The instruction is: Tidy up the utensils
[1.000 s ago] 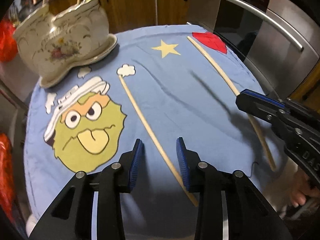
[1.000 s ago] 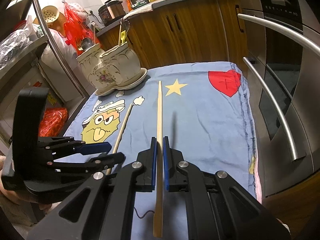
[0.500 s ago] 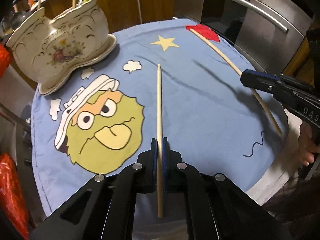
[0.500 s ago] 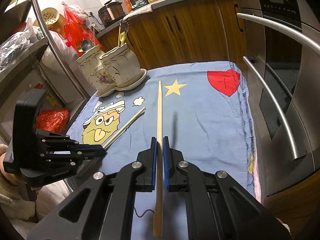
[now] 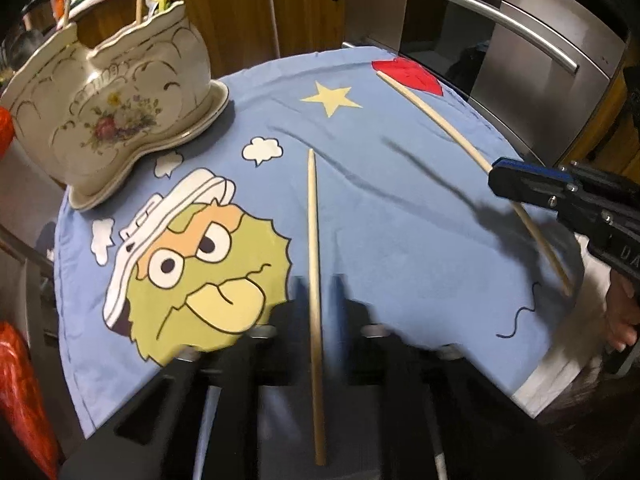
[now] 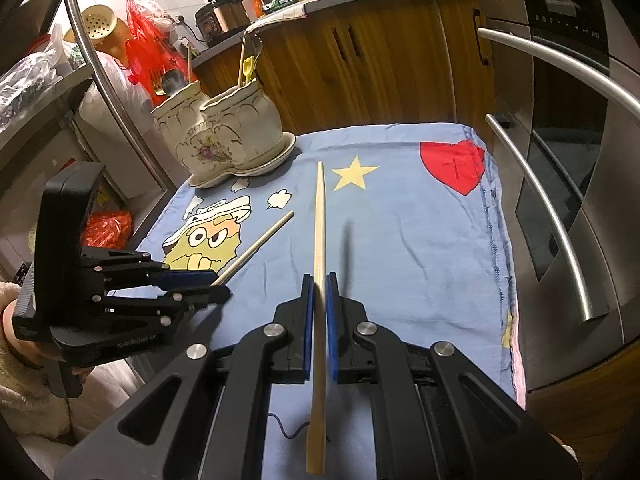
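Note:
Two pale wooden chopsticks lie over a blue cartoon cloth [image 5: 400, 208]. One chopstick [image 5: 314, 272] lies between the fingers of my left gripper [image 5: 318, 292], whose blurred jaws stand apart with a gap on each side of it. The other chopstick [image 6: 319, 264] runs between the blue pads of my right gripper [image 6: 318, 300], which stand slightly off it. The same chopstick shows in the left wrist view [image 5: 460, 140]. A cream floral two-pocket ceramic holder [image 5: 108, 104] stands at the far left with several utensils in it.
Steel oven doors with bar handles [image 6: 560, 208] stand along the cloth's right edge. Wooden cabinets [image 6: 380, 52] are behind. Red bags [image 5: 20, 392] sit low at the left. The holder rests on a saucer [image 6: 256, 164].
My left gripper closed on its chopstick and swung it straight, and now its jaws have spread apart. My right gripper's pads have eased slightly off their chopstick.

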Demonstrator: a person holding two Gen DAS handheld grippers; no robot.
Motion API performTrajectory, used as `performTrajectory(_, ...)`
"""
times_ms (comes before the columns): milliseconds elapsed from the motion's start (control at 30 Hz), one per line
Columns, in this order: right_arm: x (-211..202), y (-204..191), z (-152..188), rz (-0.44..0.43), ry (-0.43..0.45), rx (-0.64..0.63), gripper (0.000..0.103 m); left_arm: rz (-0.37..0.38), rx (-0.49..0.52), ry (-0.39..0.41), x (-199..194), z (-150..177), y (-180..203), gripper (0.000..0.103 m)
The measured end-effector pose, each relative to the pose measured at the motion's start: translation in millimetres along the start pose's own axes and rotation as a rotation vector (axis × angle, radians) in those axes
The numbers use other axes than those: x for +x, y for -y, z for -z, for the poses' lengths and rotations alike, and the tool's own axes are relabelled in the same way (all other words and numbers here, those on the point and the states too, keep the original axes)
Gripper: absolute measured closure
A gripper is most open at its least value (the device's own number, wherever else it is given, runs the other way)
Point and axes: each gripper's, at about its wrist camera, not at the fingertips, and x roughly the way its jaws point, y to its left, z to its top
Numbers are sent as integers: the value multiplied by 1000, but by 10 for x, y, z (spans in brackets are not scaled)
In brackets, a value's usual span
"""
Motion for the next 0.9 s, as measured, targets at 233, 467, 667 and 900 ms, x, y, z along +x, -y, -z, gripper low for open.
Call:
performTrajectory(233,-7,-65,-76,17,9,-7,97,76,-24,55,-94,61,-106,98)
performTrajectory(467,21,-233,-288,-1,44,-21,97,134,-49,248,-632,108,-411,98)
performTrajectory(667,53,-492,-730,-64,136,-46,97,127,-93,439,-1111,-6,-800,98)
performTrajectory(900,174,-781,-1338,-161,264,-58,97,63,-184,655,-1537,-317,-1412,98)
